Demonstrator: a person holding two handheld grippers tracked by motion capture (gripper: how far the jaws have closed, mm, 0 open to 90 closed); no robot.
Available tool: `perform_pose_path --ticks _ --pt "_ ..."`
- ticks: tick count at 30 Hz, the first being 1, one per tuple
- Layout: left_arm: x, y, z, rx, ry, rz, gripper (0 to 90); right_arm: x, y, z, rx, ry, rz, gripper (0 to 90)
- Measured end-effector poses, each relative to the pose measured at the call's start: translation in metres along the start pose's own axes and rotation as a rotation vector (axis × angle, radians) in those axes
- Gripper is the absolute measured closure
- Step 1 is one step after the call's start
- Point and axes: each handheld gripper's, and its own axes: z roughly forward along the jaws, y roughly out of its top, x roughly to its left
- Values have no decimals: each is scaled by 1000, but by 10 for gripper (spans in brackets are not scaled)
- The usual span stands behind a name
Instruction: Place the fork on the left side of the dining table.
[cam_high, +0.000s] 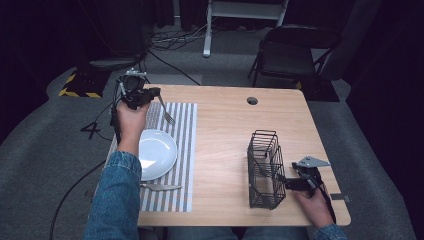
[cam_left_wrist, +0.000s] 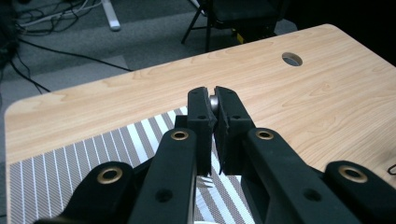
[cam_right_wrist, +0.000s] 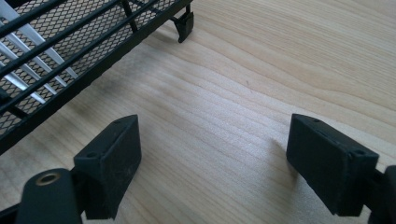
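I am holding a silver metal fork in my left claw, whose jaws are clamped together on the top of the handle; in the left gripper view a sliver of the shiny handle is showing between the black pads. The fork is hanging below the claw, tilted, tines down, over the far end of the grey-and-white striped placemat, beyond the round white plate. A silver table knife is lying on the placemat just beside the plate's near edge. My right claw is resting low over the light wooden worktop, its jaws standing wide apart with nothing between them, right beside the black wire mesh cutlery basket.
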Motion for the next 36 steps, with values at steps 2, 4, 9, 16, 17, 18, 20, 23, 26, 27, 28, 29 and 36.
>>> perform_pose_path --ticks 2,4,9,16,17,18,20,23,26,27,28,29,36 --pt "2 -4 2 11 -1 -2 857 0 0 0 0 -1 0 179" --pt "3 -7 5 18 -9 -4 857 0 0 0 0 -1 1 179" --pt "7 -12 9 9 -46 -30 857 0 0 0 0 -2 1 179" --pt "13 -17 13 7 -67 -67 857 0 0 0 0 -3 2 179" --pt "14 -17 14 6 -72 -75 857 0 0 0 0 -3 2 179" --pt "15 -18 15 6 -76 -81 857 0 0 0 0 -3 2 179" --pt "16 -20 16 3 -82 -88 856 0 0 0 0 -3 3 179" --pt "20 -22 16 -3 -90 -112 857 0 0 0 0 -3 2 180" --pt "22 -23 17 -4 -114 -127 857 0 0 0 0 -3 2 179" --pt "22 -23 17 2 -110 -123 857 0 0 0 0 -3 2 179" --pt "22 -23 18 3 -111 -119 855 0 0 0 0 -3 2 179" --pt "23 -23 17 5 -111 -117 855 0 0 0 0 -3 2 179" --pt "29 -24 16 12 -122 -135 853 0 0 0 0 -5 3 179"
